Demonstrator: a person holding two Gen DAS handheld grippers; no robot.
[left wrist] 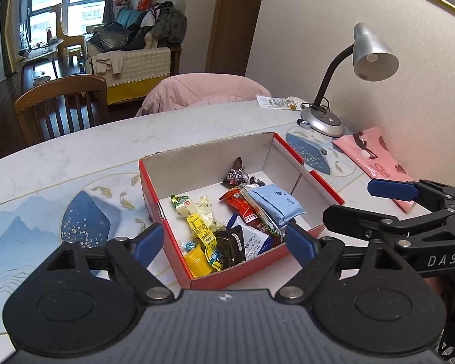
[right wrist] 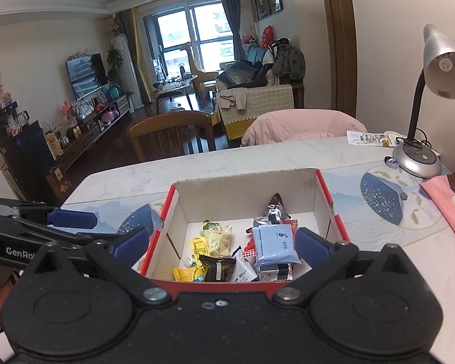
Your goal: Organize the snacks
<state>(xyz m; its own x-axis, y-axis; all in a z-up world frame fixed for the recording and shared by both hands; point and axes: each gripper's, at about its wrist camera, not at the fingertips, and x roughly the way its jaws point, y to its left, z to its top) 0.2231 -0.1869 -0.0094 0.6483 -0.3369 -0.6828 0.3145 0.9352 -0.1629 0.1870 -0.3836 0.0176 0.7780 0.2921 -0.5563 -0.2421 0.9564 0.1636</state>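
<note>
Red-walled, the box (left wrist: 179, 244) of snacks (right wrist: 274, 242) lay just ahead and below both my tongs, left (left wrist: 224, 239) and right (right wrist: 221, 244), each spread wide and empty, neither nearer.

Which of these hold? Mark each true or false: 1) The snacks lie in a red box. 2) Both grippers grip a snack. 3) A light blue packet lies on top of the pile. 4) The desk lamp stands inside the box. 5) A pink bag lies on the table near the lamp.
1) True: the snacks lie inside the red box.
2) False: the left gripper and the right gripper both stand open with nothing between the pads.
3) True: the light blue packet rests on top of the other snacks.
4) False: the desk lamp stands on the table, beyond the box.
5) True: the pink bag lies flat beside the lamp's base.
</note>
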